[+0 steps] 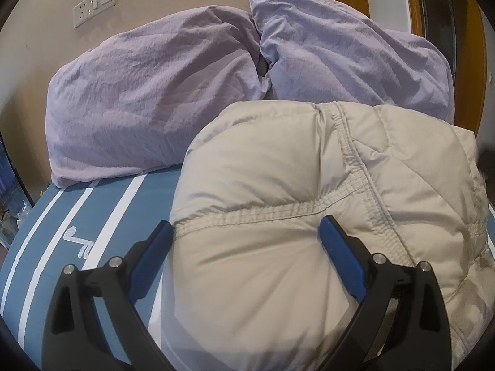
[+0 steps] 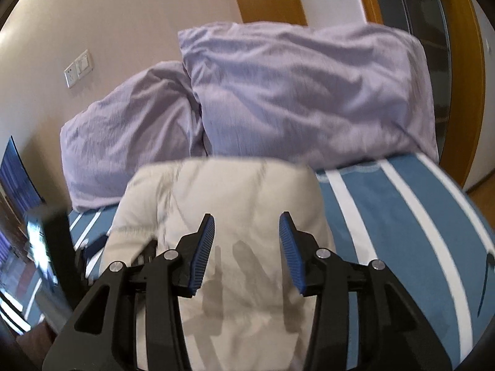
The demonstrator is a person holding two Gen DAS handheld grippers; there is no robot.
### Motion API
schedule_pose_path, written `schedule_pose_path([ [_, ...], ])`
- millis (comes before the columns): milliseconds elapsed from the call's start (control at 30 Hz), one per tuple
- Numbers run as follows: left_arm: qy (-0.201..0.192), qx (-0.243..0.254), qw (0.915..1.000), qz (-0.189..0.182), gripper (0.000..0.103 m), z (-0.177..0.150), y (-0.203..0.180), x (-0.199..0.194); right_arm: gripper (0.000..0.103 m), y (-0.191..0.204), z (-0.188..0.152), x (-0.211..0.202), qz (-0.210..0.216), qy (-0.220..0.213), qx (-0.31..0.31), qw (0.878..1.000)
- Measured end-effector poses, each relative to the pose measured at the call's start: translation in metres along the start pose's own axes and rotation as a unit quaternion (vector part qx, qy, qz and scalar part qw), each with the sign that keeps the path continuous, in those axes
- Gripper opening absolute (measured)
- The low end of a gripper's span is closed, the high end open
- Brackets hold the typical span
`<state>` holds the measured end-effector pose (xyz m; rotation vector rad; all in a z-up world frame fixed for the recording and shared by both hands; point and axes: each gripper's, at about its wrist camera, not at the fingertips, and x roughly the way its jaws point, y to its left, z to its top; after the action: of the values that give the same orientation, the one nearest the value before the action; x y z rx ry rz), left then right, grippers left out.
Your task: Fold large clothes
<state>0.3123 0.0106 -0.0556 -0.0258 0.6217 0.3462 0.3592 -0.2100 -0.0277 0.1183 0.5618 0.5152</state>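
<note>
In the left wrist view, going from left to right, we first see the blue bed cover with white stripes (image 1: 77, 232) in the lower left, then the left hand-held gripper (image 1: 247, 232) with its jaws spread wide at the bottom centre. The beige padded jacket (image 1: 309, 185) fills the lower right and bulges up between those jaws. It lies straight ahead of us and a little to the right, a puffy bundle whose stitched seam (image 1: 278, 208) runs across the frame just beyond the fingertips. We judge this hand-held gripper the nearer one: the cloth sits between its fingers, though nothing is pinched.

In the right wrist view, the jacket (image 2: 222, 191) lies at lower centre, ahead of and beneath the right hand-held gripper (image 2: 246, 225), whose jaws stand moderately apart and hold nothing. The view is motion-blurred, so we cannot tell whether it touches the fabric. The jacket's long axis seems to run away from us toward the pillows.

Behind the jacket in both views, two lilac pillows (image 1: 154, 92) lean against the wall at the upper part of the frame, touching or nearly touching the jacket's far edge. We judge they would crowd any fold pushed forward. A wall socket plate (image 1: 94, 3) sits in the upper left.
</note>
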Motion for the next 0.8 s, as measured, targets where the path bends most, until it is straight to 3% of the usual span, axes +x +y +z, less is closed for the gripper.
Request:
schedule_pose_path([
  [167, -0.001, -0.004, 1.0000, -0.005, 0.096, -0.001, 0.001, 0.000, 0.046, 0.008, 0.024, 0.026, -0.030, -0.016, -0.017, 0.999],
  [333, -0.004, -0.012, 0.9998, -0.015, 0.096, -0.001, 0.004, -0.001, 0.046, 0.000, 0.021, 0.055, -0.065, 0.002, -0.022, 0.998],
  [800, -0.022, -0.015, 0.9991, -0.032, 0.096, -0.004, 0.002, -0.004, 0.046, -0.022, -0.008, 0.097, -0.061, 0.039, 0.014, 0.997],
])
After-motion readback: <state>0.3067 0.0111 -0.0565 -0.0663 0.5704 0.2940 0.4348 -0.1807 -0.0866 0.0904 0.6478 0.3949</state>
